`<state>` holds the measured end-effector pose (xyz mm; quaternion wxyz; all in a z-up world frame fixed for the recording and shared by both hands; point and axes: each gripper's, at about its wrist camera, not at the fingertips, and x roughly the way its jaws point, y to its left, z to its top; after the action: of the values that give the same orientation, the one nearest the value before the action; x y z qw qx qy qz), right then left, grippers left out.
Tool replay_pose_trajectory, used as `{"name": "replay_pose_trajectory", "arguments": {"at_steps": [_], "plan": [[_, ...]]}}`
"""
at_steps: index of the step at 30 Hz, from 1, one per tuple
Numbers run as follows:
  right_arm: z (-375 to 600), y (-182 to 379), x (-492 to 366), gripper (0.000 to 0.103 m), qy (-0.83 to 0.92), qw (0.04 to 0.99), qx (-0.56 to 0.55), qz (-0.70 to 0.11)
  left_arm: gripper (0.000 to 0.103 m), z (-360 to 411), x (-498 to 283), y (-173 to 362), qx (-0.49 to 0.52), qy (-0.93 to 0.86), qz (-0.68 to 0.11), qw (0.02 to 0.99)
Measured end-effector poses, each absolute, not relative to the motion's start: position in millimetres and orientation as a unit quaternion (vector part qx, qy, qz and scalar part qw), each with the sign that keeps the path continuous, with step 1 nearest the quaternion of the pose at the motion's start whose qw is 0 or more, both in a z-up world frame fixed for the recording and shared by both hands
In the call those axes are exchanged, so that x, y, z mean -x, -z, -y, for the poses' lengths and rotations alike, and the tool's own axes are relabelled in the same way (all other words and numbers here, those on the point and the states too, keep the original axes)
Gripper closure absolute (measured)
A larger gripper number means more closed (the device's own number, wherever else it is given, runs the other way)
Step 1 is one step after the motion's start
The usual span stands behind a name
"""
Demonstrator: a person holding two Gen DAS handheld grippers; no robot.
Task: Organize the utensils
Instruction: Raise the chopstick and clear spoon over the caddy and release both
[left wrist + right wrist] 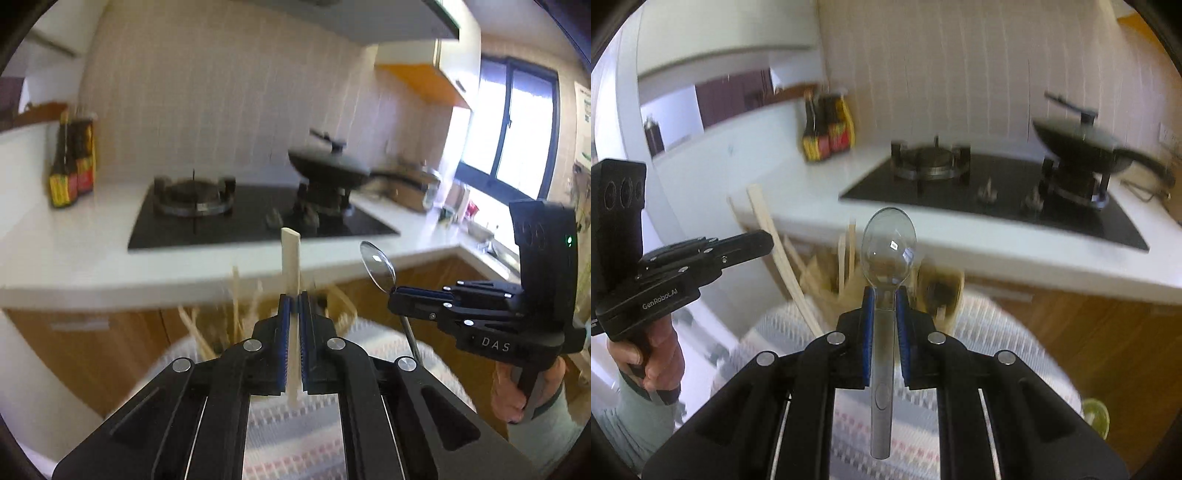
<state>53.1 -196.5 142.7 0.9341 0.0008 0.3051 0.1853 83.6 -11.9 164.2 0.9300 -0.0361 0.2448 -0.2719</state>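
Note:
My left gripper is shut on a pale wooden stick utensil that points up out of the jaws. My right gripper is shut on a clear plastic spoon, bowl up and handle hanging below the jaws. In the left wrist view the right gripper is at the right with the spoon bowl. In the right wrist view the left gripper is at the left, with its stick beside it. Below both, a holder with several wooden utensils stands on a patterned cloth, blurred.
Behind is a white counter with a black gas hob, a lidded wok on the right burner and sauce bottles at the left. Wooden cabinet doors lie under the counter. A window is at the far right.

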Motion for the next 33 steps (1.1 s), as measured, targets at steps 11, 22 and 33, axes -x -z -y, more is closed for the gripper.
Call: {"name": "replay_pose_trajectory", "arguments": {"at_steps": [11,22,33], "plan": [[204,-180,-91,0.093,-0.162,0.965,-0.012,-0.206,0.100,-1,-101,-220,0.012,0.240,-0.200,0.950],[211,-141,-124,0.093,-0.142,0.978,-0.042,-0.147,0.100,10,-135,-178,-0.033,0.196,-0.219,0.955],[205,-100,-127,0.093,-0.116,0.984,-0.007,-0.134,0.100,16,-139,-147,-0.040,0.199,-0.228,0.952]]}}
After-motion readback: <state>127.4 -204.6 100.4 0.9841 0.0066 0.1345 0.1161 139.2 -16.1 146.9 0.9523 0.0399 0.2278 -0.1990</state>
